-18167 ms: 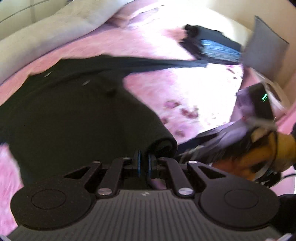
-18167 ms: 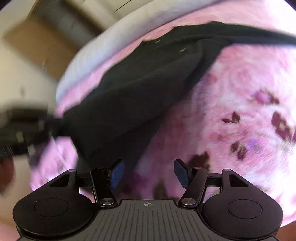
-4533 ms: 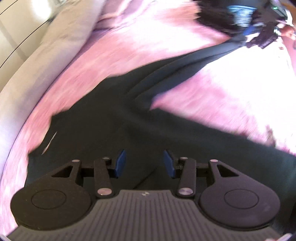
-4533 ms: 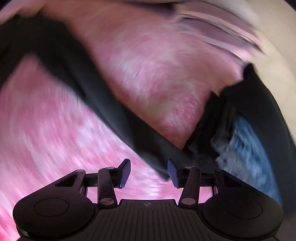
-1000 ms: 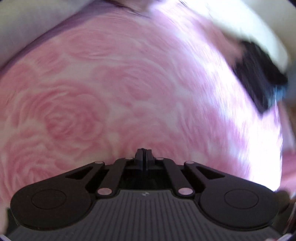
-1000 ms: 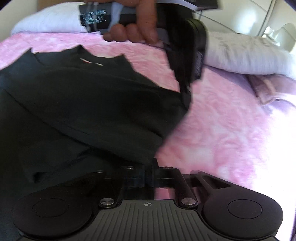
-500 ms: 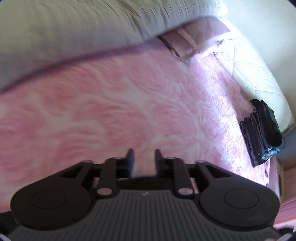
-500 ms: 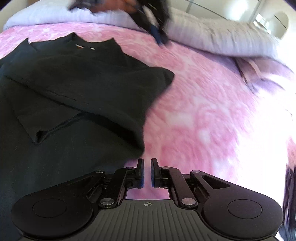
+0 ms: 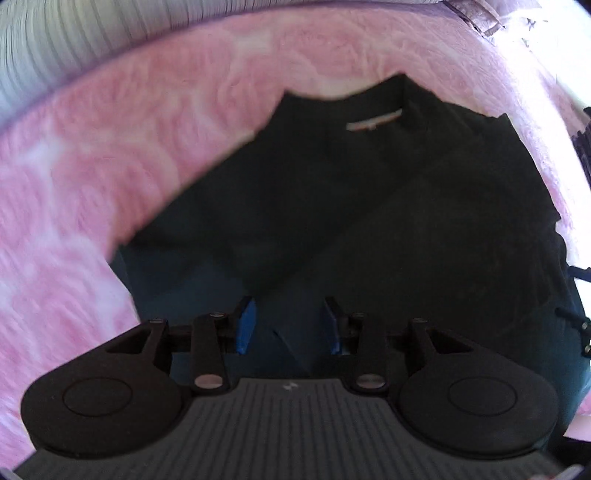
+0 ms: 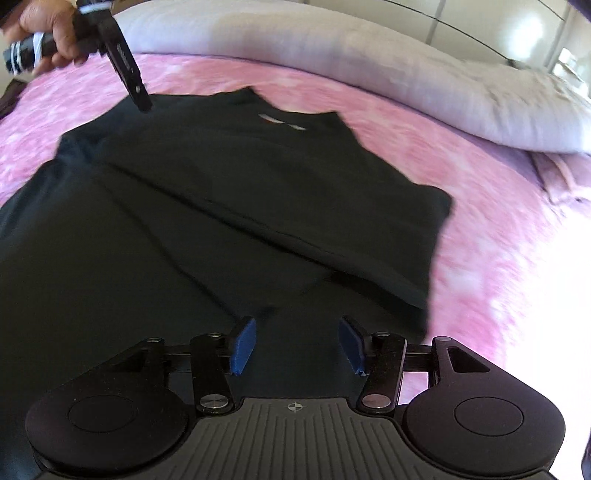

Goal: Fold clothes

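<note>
A black long-sleeved top lies flat on the pink bedspread, collar and white label toward the pillows, with one side folded over its body. My left gripper hangs above the garment, its jaws opening with nothing between them. In the right wrist view the left gripper is held by a hand over the garment's far left shoulder. My right gripper hovers over the lower part of the garment, jaws opening, empty.
The pink rose-patterned bedspread surrounds the garment. Pale striped pillows line the head of the bed. A dark pile of clothes shows at the right edge of the left wrist view.
Both grippers have gone from shut to open. The left one swung from bare bedspread to above the black top. The right one let go of the garment's edge and drew back slightly.
</note>
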A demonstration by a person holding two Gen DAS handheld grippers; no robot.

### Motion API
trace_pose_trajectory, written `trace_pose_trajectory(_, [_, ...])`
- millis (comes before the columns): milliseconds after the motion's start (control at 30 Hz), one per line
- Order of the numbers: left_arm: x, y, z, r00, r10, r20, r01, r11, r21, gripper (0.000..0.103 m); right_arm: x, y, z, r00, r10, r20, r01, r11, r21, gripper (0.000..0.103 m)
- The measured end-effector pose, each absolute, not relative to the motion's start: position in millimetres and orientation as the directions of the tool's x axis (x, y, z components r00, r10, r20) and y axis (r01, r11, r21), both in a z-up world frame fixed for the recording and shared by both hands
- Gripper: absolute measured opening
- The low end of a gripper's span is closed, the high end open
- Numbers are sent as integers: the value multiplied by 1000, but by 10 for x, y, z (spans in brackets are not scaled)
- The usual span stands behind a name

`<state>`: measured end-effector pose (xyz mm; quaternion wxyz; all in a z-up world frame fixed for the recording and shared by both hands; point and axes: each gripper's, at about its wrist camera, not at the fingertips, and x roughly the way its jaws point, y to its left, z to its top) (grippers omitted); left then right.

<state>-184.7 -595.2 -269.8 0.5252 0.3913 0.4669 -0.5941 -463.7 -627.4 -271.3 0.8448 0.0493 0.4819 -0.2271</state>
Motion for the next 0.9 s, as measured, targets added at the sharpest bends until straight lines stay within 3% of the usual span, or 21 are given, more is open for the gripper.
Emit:
trace_pose_trajectory(67, [-1845, -5921, -2844, -151, -261, -954, 988, 1, -156, 33, -4537, -6174, -2744, 428, -328, -842, 413, 900, -141, 55])
trace_pose_trajectory(133, [-1818, -5918, -2894, -180, -262, -948, 983, -11, -184, 3, -4459, -6090, -2768, 418, -322, -849, 400, 905, -146, 56])
trace_pose_trajectory(333, [-1590, -5747, -2575, -190, -354, -916, 981, -28, -193, 2, -4342, -5915, -2800, 360, -350, -865, 423, 887, -184, 57])
trace_pose_trajectory(767, [-1327, -5649, -2711, -200, -304, -931, 977, 10, -213, 3, -4333, -6022, -2929, 203, -406, -891, 512, 820, -257, 66])
trace_pose_trajectory(867, [-1331, -5510, -2629, -196, -309, -931, 978, 1, -207, 7, -4395, -6041, -2965, 162, -386, -908, 541, 805, -245, 69])
trace_pose_trajectory(900, [-1336, -5456, -2594, -193, -314, -930, 979, -3, -202, 14, -4434, -6046, -2960, 155, -378, -913, 567, 791, -232, 71])
